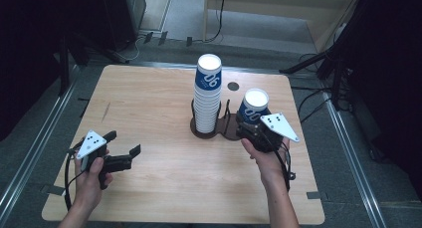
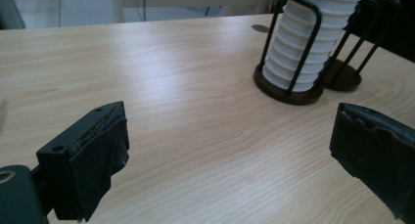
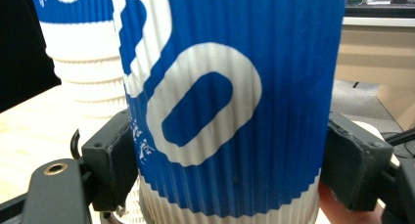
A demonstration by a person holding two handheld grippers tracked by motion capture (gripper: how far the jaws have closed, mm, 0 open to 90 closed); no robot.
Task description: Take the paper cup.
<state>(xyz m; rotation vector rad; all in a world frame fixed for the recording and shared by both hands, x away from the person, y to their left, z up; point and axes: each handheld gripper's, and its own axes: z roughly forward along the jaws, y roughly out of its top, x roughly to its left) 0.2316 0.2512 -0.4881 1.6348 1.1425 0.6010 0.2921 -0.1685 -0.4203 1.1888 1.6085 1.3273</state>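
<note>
R gripper (image 1: 252,130) apparently grips blue cup (image 1: 253,106).

Rt gripper view: top edge is cutting off held cup (image 3: 235,111) rim; cup is hiding holder base behind it. Lt gripper view: frame top is clipping cup stack (image 2: 313,43); right edge is cropping one jaw. High view: print on cups staying too small to read.
</note>
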